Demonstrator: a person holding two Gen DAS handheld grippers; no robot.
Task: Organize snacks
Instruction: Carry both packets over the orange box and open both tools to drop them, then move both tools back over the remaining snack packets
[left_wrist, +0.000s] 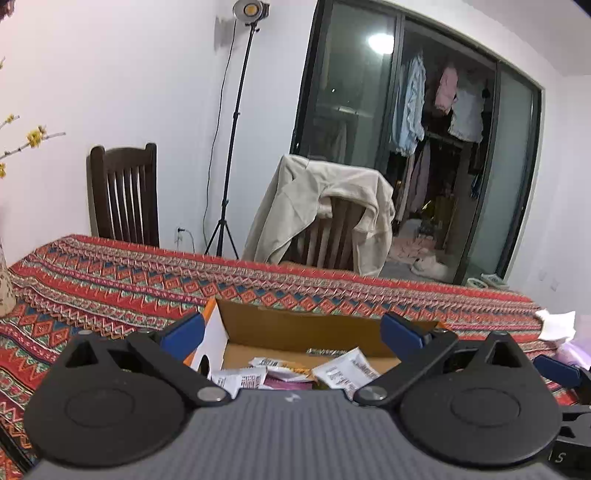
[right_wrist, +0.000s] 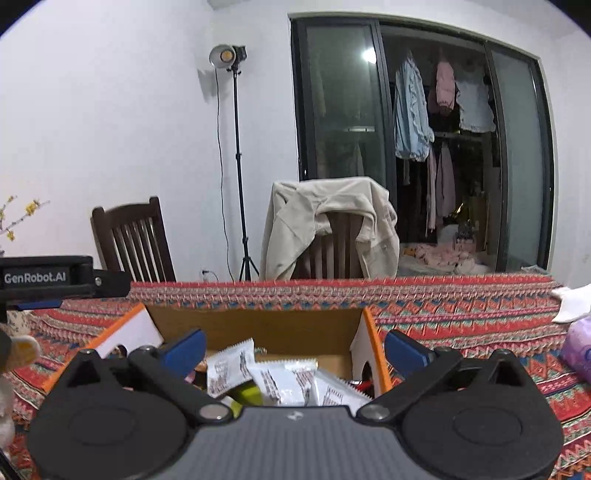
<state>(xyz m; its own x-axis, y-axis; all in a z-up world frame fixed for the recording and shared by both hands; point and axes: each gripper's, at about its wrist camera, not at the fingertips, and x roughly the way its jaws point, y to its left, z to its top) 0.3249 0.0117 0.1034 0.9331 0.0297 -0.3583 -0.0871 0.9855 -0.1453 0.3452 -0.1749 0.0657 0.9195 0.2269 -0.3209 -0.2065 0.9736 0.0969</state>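
An open cardboard box (left_wrist: 295, 325) with orange-edged white flaps sits on the patterned tablecloth (left_wrist: 110, 280); the same box (right_wrist: 258, 325) shows in the right wrist view. Several white snack packets (left_wrist: 347, 369) lie inside it, and white snack packets (right_wrist: 280, 380) fill its near part in the right wrist view. My left gripper (left_wrist: 293, 332) hovers over the box's near side, open, with nothing between its blue pads. My right gripper (right_wrist: 295, 349) hangs over the box too, open and empty. The left gripper's body (right_wrist: 44, 277) shows at the left edge of the right wrist view.
Two wooden chairs stand behind the table, one (left_wrist: 332, 229) draped with a beige jacket. A light stand (left_wrist: 232, 147) rises by the wall. White tissue (left_wrist: 557, 325) and a purple pack (right_wrist: 580, 350) lie at the table's right. A vase (left_wrist: 5, 280) stands at the left.
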